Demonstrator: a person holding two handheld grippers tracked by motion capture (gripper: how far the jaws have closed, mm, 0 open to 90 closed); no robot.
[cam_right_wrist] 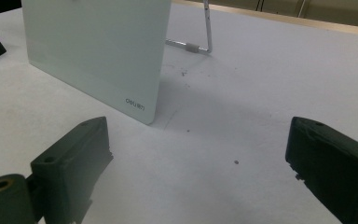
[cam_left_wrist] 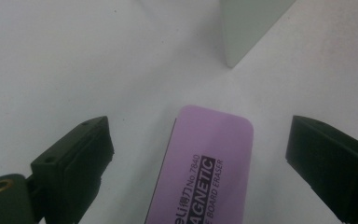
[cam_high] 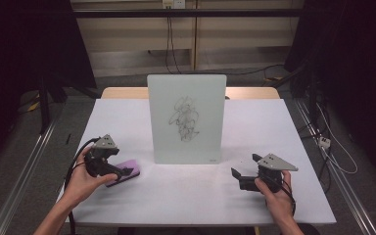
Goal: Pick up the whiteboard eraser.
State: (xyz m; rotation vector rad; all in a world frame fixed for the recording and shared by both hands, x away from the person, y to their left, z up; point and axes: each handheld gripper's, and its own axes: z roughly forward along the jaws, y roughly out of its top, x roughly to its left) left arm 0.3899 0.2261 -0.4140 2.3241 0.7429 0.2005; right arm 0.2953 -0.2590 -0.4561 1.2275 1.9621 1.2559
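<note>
Purple board eraser [cam_left_wrist: 205, 168] flat on the table, untouched between the left gripper's [cam_left_wrist: 198, 144] wide-apart fingers [cam_left_wrist: 79, 154]

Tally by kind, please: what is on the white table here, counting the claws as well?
Purple board eraser: 1
Standing whiteboard with scribbles: 1
Claws: 2, the left claw open around the eraser, the right claw open over bare table
Total: 4
</note>
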